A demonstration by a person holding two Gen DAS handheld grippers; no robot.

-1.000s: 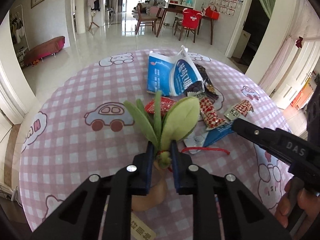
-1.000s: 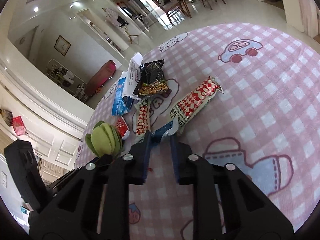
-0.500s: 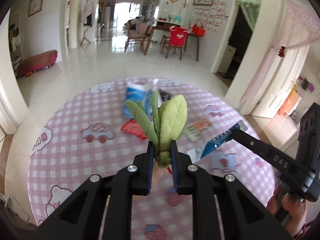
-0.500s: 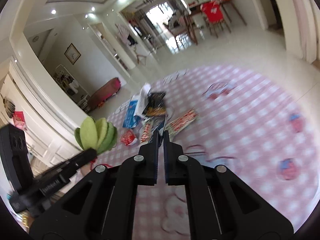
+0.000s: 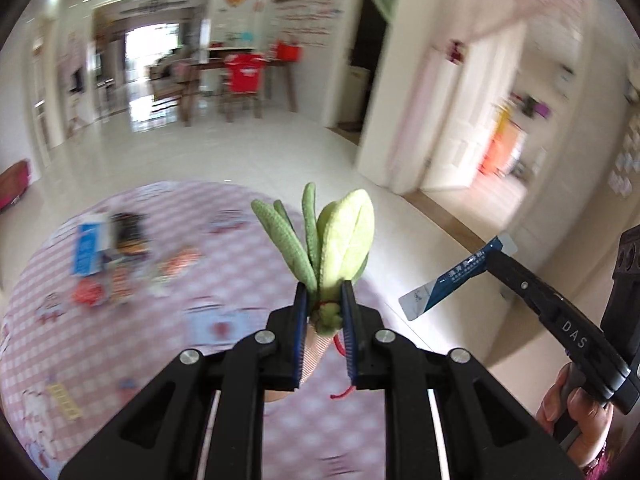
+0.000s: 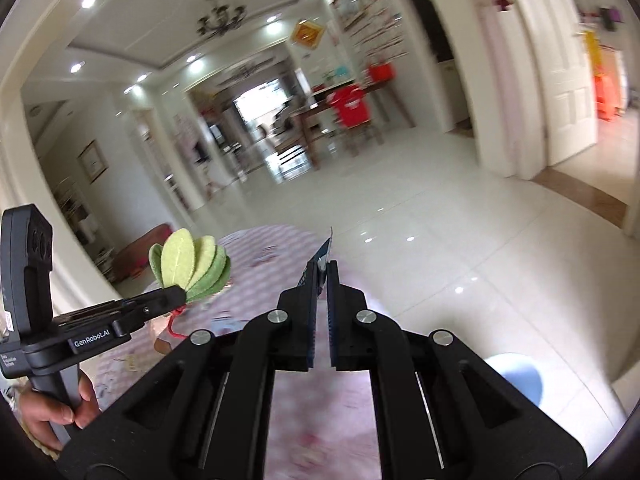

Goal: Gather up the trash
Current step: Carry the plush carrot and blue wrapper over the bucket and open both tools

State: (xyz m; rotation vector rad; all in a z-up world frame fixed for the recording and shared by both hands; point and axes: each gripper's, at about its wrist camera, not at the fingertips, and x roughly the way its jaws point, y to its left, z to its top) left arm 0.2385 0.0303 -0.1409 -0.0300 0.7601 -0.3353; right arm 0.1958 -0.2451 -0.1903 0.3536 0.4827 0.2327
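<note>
My left gripper (image 5: 323,304) is shut on a plush carrot toy (image 5: 332,236) with green felt leaves, held in the air above the pink checked table (image 5: 200,272). It also shows in the right wrist view (image 6: 192,264). My right gripper (image 6: 321,276) is shut on a flat blue and white wrapper (image 6: 323,252), seen edge-on. In the left wrist view the wrapper (image 5: 452,276) hangs out beyond the table's right edge. Several more wrappers (image 5: 112,252) lie blurred on the table's far left.
White tiled floor (image 5: 240,152) surrounds the round table. A pale blue round object (image 6: 516,376) sits low on the floor at the right. A dining table with red-covered chairs (image 5: 244,76) stands far back. White doors are at the right.
Both grippers have lifted and swung to the right, carrying the plush carrot and the blue wrapper away from the wrapper pile. The pile now lies far left, and the view is motion-blurred.
</note>
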